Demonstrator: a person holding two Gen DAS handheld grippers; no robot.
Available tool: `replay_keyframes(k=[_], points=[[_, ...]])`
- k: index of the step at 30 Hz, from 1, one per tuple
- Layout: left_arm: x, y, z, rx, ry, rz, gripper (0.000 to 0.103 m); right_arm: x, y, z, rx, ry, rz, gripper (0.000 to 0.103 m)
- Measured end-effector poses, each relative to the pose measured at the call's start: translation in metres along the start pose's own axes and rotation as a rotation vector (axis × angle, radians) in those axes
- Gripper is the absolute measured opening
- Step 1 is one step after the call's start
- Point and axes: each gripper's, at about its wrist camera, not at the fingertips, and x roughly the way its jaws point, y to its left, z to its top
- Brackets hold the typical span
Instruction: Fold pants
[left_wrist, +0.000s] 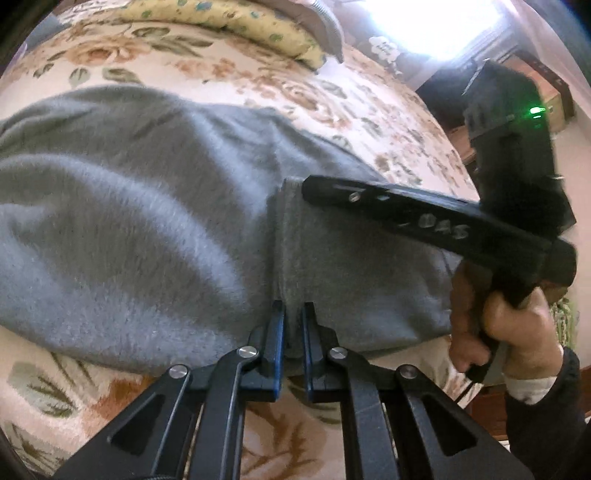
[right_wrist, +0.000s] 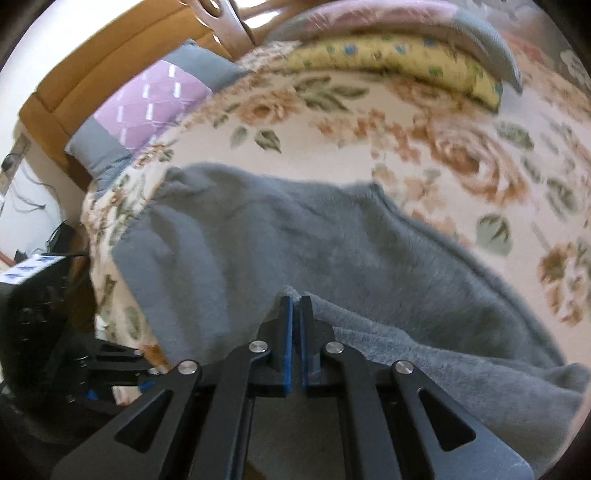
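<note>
Pants, grey and fleecy, lie rumpled near the bed's near edge, left gripper and right gripper jaws each pinched on their hem, floral bedspread bare beyond.

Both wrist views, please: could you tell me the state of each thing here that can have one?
Grey fleece pants: spread on the floral blanket, unfolded, near edge pinched.
Left gripper: shut on the pants' hem.
Right gripper: shut on the pants' edge.
Floral cream blanket: laid flat on the bed.
Lilac and grey pillow: lying against the headboard.
</note>
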Motion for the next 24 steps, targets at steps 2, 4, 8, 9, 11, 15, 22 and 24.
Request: replay_keyframes(k=[2,4,8,9,11,15,22,24], points=[[0.005,0.004,0.000,-0.007,0.004,0.003,0.007,0.016,-0.009,-0.006,0.027,0.009,-0.022,0.005],[0.005,0.005,0.000,-0.013,0.004,-0.009,0.008,0.020,-0.018,-0.012,0.077,-0.022,0.013,0.005],[0.000,0.006,-0.001,-0.016,0.003,-0.020,0.008,0.008,-0.023,-0.016,0.137,-0.049,0.053,0.007],[-0.002,0.005,-0.002,-0.017,0.000,-0.023,0.008,0.003,-0.023,-0.016,0.137,-0.057,0.054,0.007],[-0.007,0.004,-0.002,-0.015,-0.009,-0.024,0.008,-0.009,-0.020,-0.016,0.135,-0.078,0.058,0.007],[-0.016,0.003,-0.001,-0.021,-0.024,-0.016,0.007,-0.030,-0.018,-0.016,0.143,-0.121,0.074,0.007],[-0.023,-0.008,0.001,-0.002,-0.040,-0.052,0.007,-0.028,-0.023,-0.030,0.176,-0.130,0.097,0.007],[-0.016,-0.011,0.000,0.009,-0.023,-0.046,0.007,-0.019,-0.026,-0.036,0.190,-0.107,0.089,0.007]])
